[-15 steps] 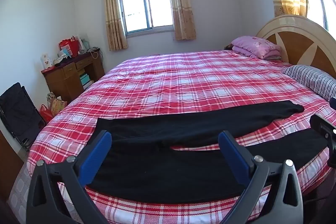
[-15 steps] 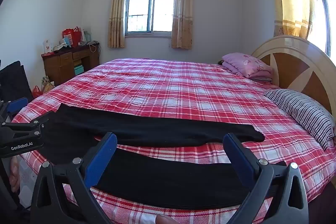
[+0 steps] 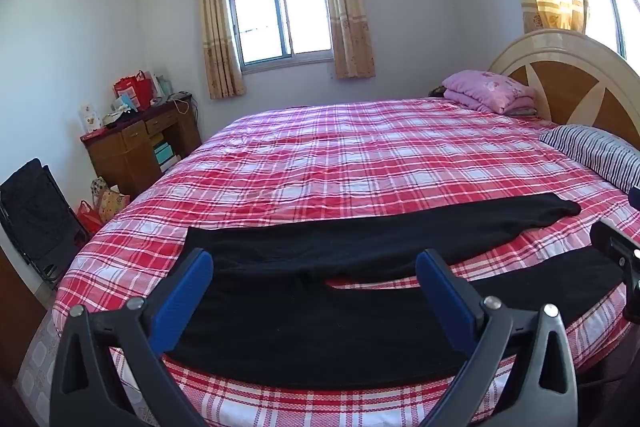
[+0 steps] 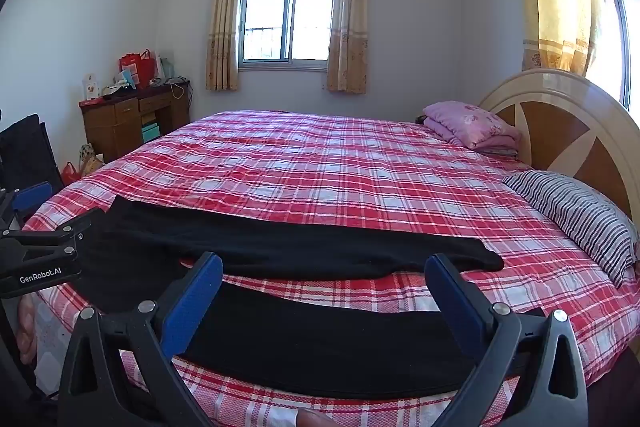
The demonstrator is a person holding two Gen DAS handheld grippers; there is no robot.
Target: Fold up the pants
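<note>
Black pants (image 3: 320,323) lie flat along the near edge of a bed with a red plaid cover (image 3: 360,163), waist to the left, both legs spread apart toward the right. My left gripper (image 3: 314,277) hovers open above the waist and crotch area, nothing between its blue pads. In the right wrist view the pants (image 4: 320,343) show both legs, and my right gripper (image 4: 324,281) stands open above the near leg. The left gripper (image 4: 44,251) appears at that view's left edge, over the waist end.
A striped pillow (image 3: 596,151) and folded pink bedding (image 3: 492,95) lie by the wooden headboard (image 3: 576,83) on the right. A brown desk (image 3: 136,147) with bags stands by the far left wall, and a dark folding chair (image 3: 32,215) at left.
</note>
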